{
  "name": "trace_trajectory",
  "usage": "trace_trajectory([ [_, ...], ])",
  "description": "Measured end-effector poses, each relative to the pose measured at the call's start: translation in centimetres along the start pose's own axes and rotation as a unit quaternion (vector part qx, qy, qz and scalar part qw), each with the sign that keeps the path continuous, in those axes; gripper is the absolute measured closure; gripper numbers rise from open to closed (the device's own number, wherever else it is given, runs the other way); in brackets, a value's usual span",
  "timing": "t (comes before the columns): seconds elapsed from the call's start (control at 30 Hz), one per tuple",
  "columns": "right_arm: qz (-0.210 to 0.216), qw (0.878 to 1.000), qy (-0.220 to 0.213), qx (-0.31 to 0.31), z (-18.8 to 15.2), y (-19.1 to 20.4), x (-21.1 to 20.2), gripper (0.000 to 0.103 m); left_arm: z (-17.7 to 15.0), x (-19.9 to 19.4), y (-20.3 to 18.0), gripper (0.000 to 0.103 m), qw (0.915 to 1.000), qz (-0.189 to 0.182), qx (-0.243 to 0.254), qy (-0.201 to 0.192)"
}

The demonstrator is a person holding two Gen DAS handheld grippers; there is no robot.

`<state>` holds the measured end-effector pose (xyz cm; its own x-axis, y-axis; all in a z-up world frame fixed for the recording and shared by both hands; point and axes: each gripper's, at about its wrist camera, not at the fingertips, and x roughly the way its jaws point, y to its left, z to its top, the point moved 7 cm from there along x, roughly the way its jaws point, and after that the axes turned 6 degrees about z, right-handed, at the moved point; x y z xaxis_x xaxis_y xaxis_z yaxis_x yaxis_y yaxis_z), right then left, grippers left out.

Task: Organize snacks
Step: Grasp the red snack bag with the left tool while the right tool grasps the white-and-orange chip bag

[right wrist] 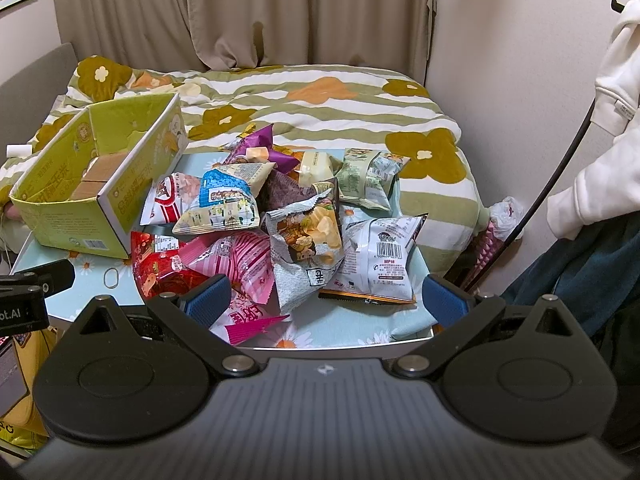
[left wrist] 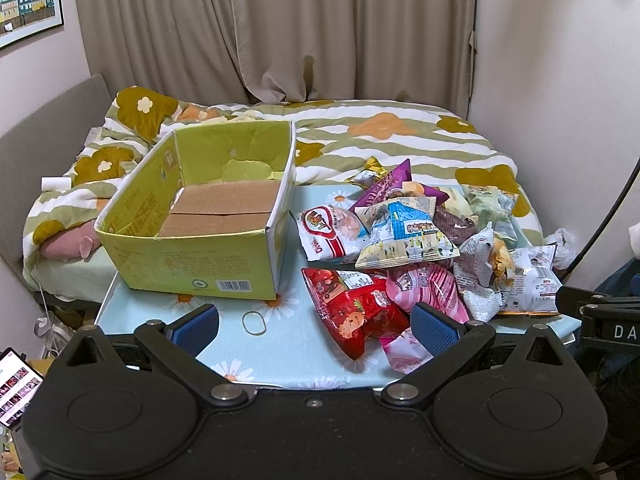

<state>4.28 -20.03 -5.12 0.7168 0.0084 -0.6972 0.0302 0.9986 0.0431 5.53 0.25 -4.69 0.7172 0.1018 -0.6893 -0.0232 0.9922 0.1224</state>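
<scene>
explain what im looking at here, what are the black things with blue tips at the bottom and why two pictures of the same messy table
No robot here: a person holds a hand-held gripper in each hand, and each carries a wide-angle camera looking forward along its two blue-padded fingers. One picture comes from the left gripper, the other from the right gripper, so you see one table from two slightly different spots.

On the flower-print tablecloth stands an open green cardboard box with nothing inside it. Right of it lies a heap of snack bags, among them a red bag, a pink striped bag and a white bag with a barcode. A rubber band lies in front of the box. Behind is a bed with a flowered quilt.

Both sets of fingers stand open and hold nothing.
</scene>
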Motion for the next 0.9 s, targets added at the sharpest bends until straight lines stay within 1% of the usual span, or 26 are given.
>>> trace_trajectory([
  [0.2,0.004,1.000,-0.002,-0.003,0.3,-0.1,0.9,0.000,1.0,1.4,0.3,0.000,0.9996,-0.012,-0.018,0.017],
  [0.3,0.006,1.000,-0.004,-0.005,0.6,-0.2,1.0,0.000,1.4,2.7,0.5,0.000,0.9992,-0.009,-0.027,0.027],
  [0.4,0.012,1.000,-0.004,-0.014,1.3,-0.5,2.4,0.000,1.4,4.4,0.7,0.000,0.9986,-0.006,-0.038,0.036],
  [0.43,0.020,0.999,-0.003,-0.027,1.6,-0.4,3.8,0.000,1.3,5.1,0.7,0.000,0.9983,-0.006,-0.043,0.039],
  [0.47,0.020,0.999,-0.002,-0.026,1.6,-0.5,3.9,0.000,1.3,5.9,0.6,0.000,0.9980,-0.007,-0.047,0.042],
  [0.5,0.028,0.999,-0.003,-0.039,1.6,-0.3,5.3,0.000,1.2,6.7,0.6,0.000,0.9975,-0.009,-0.051,0.047],
  [0.53,0.031,0.999,-0.003,-0.043,1.8,-0.4,5.7,0.000,1.1,7.6,0.5,0.000,0.9970,-0.012,-0.055,0.052],
  [0.63,0.038,0.997,0.004,-0.063,1.6,-0.1,8.8,0.000,0.6,10.4,0.3,0.000,0.9945,-0.029,-0.068,0.073],
  [0.8,0.043,0.997,0.016,-0.063,1.5,0.1,11.7,0.000,-0.2,14.4,-0.1,0.000,0.9895,-0.063,-0.075,0.107],
  [0.9,0.038,0.997,0.023,-0.068,1.1,0.6,13.3,0.000,-0.5,16.4,-0.6,0.002,0.9863,-0.086,-0.071,0.122],
])
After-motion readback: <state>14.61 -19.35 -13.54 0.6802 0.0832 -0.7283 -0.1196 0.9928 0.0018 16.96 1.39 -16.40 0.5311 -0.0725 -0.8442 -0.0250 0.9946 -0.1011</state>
